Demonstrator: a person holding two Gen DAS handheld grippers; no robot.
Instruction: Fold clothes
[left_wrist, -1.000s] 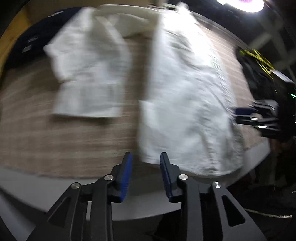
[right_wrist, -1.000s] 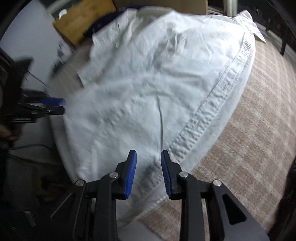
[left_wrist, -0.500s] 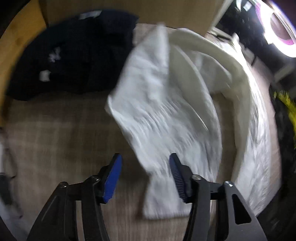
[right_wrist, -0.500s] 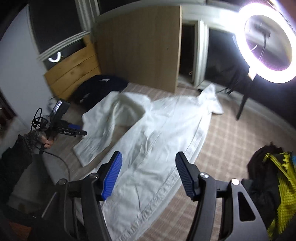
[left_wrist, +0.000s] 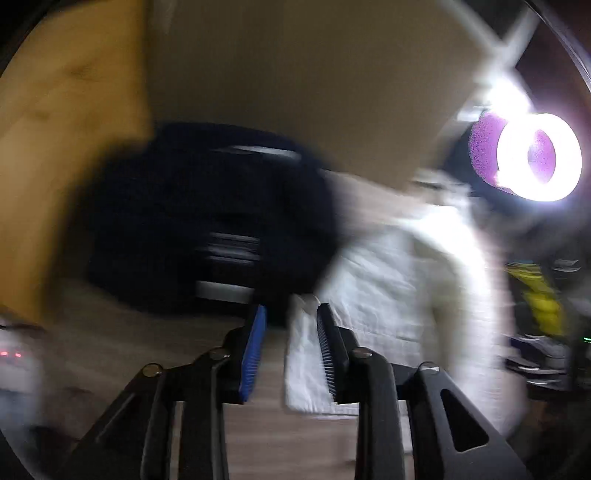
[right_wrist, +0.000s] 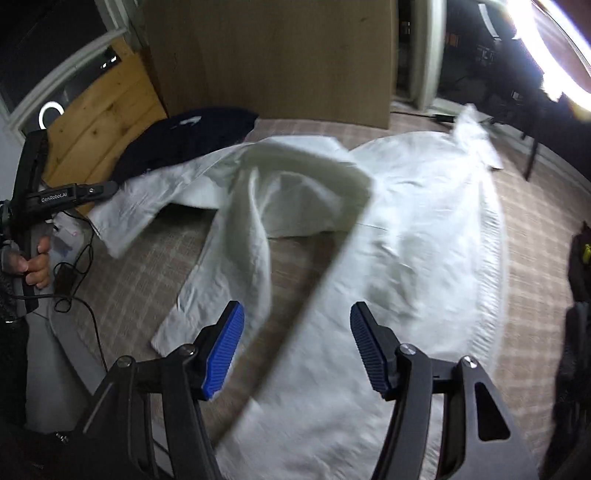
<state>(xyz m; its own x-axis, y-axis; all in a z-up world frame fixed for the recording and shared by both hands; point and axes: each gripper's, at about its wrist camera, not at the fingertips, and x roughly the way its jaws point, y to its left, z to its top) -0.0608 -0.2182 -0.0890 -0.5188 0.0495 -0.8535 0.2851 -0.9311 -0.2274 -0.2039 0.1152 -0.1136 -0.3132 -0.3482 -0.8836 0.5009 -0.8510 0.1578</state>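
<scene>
White shirt (right_wrist: 424, 236) spread beyond right gripper (right_wrist: 297, 350), fingers wide apart, grasping nothing. Left gripper (left_wrist: 290, 350) narrowly parted, sleeve cuff (left_wrist: 304, 369) between fingers, grip unclear through blur.

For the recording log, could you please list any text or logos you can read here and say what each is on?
"GenRobot.AI": white lettering on the black body of the left tongs, seen in the right wrist view.
White marks on the dark navy garment: too blurred to read in either view.
No other text is legible.
</scene>
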